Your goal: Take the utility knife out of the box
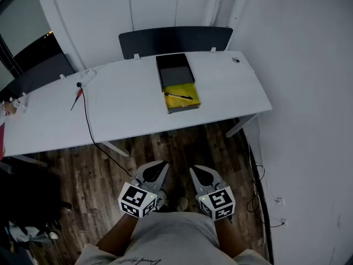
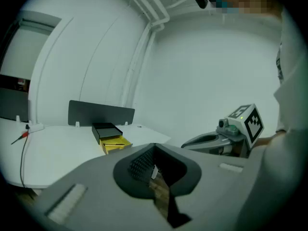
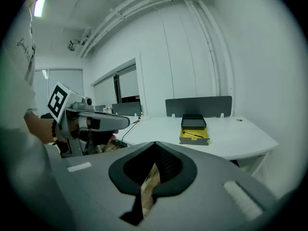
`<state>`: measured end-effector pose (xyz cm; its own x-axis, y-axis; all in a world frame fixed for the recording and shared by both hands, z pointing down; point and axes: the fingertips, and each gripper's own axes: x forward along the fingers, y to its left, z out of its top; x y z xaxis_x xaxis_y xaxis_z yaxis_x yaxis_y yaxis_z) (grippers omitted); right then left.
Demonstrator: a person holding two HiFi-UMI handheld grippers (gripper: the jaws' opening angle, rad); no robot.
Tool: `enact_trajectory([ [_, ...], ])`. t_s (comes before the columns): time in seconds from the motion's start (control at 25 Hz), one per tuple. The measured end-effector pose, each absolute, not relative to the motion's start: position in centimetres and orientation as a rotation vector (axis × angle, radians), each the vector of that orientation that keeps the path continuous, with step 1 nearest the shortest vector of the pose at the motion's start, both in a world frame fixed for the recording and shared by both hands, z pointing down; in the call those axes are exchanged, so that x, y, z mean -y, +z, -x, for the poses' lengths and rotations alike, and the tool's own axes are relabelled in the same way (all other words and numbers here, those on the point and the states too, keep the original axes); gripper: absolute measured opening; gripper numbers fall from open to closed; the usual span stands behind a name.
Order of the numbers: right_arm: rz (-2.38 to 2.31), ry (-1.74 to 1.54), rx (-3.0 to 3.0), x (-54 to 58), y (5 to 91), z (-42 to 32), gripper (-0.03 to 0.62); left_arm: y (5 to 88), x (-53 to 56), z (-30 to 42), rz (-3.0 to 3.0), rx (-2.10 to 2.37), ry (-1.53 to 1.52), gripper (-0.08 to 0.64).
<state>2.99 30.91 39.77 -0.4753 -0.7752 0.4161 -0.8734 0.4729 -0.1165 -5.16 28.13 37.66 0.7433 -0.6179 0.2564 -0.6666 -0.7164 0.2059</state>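
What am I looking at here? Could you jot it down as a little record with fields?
Table: white, against the wall
Box: yellow, open, black lid behind it
Utility knife: lying inside the box
Left gripper: shut, empty, short of the table
Right gripper: shut, empty, beside the left
Also: red-handled tool at table's left
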Motion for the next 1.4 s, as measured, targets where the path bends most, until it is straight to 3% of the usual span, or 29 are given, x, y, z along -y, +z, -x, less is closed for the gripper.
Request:
enact_trajectory([
  [0.52, -1.438, 0.435, 2.45, -31.6, 39.3, -5.0, 0.015, 37.7, -29.5, 3.2, -2.671, 0.988, 0.263, 0.002],
  [1.4, -1.426, 0.369, 2.459, -29.0, 38.3, 0.7, 0.015, 36.9, -26.8, 8.3, -2.727, 0.926, 0.22, 0.002],
])
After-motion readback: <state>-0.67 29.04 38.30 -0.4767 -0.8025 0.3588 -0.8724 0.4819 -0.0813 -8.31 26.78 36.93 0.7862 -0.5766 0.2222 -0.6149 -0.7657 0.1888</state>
